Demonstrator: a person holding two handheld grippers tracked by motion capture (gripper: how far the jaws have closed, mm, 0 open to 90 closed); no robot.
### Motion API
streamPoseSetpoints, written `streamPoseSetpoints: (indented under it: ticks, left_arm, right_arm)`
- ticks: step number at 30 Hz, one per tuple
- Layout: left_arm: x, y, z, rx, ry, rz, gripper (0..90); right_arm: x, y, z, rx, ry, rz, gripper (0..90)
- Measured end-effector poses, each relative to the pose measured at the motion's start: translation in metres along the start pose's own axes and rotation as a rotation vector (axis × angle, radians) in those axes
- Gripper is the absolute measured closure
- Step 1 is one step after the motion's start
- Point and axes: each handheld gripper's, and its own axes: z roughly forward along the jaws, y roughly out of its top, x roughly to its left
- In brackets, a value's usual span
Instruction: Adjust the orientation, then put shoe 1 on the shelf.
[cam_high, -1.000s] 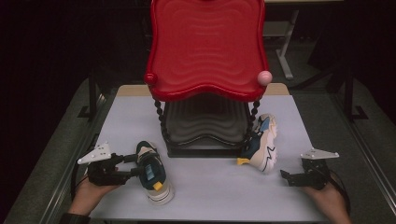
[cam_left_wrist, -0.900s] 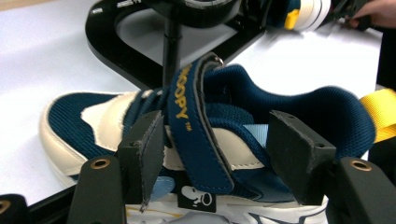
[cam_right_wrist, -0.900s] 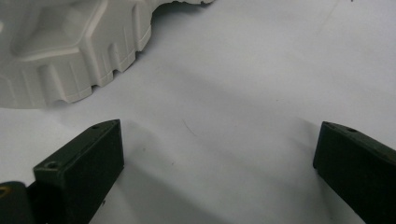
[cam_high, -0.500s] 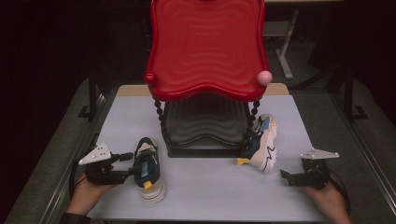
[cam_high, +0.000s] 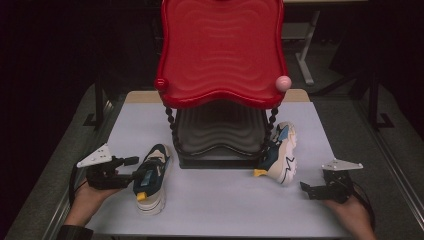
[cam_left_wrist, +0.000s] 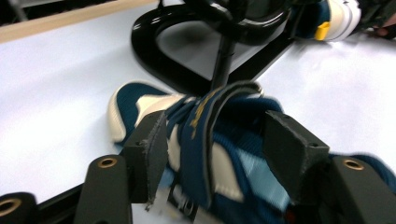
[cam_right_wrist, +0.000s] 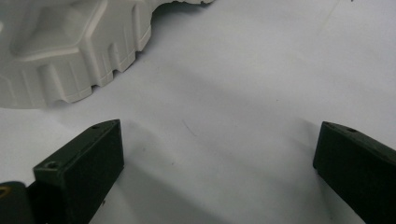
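Over the past second, the left shoe (cam_high: 150, 179) had swung from lying angled to pointing toe-first at the person, near the table's (cam_high: 225, 200) front-left. The left gripper (cam_high: 131, 169) had its jaws spread around the shoe's tongue, not clamped, so repositioning seemed under way. That hand lay low at the left edge, gripper aimed right. The right gripper (cam_high: 306, 189) rested unmoved, jaws wide and empty, beside the right shoe (cam_high: 280, 152) leaning by the red rack (cam_high: 222, 50).

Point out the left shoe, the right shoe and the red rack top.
left shoe (cam_high: 150, 175), high view, laced upper.
right shoe (cam_high: 281, 155), high view, side panel.
red rack top (cam_high: 222, 47), high view, wavy upper surface.
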Motion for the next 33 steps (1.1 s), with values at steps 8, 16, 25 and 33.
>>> streamPoseSetpoints:
  ticks: [8,16,25,33]
  left_arm:
    - [0.006,0.01,0.019,0.025,-0.042,0.036,45.2]
    - [0.013,0.01,0.028,0.053,-0.069,0.051,51.4]
    - [0.014,0.01,0.028,0.05,-0.091,0.06,65.3]
    - [0.011,0.014,0.025,0.042,-0.094,0.058,65.9]
  right_arm:
    - [0.0,0.0,0.0,-0.001,0.0,-0.002,1.3]
    - [0.0,0.0,0.0,-0.001,0.0,0.0,1.3]
    - [0.0,0.0,0.0,-0.001,0.001,-0.001,1.3]
    - [0.0,0.0,0.0,-0.001,0.001,-0.001,1.3]
